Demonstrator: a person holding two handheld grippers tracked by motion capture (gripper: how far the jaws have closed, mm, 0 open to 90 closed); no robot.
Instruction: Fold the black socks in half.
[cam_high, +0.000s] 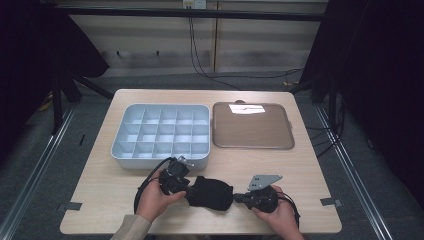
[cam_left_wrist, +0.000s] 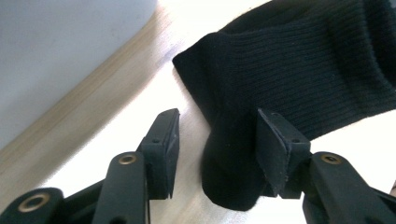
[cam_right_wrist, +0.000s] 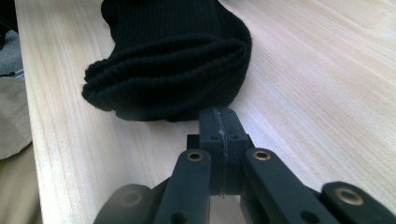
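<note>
Sock: we see the black ribbed knit sock (cam_high: 211, 193) bundled on the pale wooden table (cam_high: 100, 190).
Left gripper (cam_left_wrist: 217, 140): fingers spread astride its end, ready to pinch.
Right gripper (cam_right_wrist: 219, 128): fingers pressed together, nothing visible between them, nudging the folded edge to steady it.

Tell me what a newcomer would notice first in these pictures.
Most striking is the black ribbed sock bundled at the table's near edge, between the left tongs, whose jaws straddle one end, and the shut right tongs. Behind it sit a grey compartment tray and a brown tray.

Sock (cam_high: 211, 193) on the table (cam_high: 100, 190), between left gripper (cam_high: 186, 186) and right gripper (cam_high: 239, 198). Behind it: compartment box (cam_high: 161, 134) at left, tray (cam_high: 252, 126) at right, apparently just apart.
</note>
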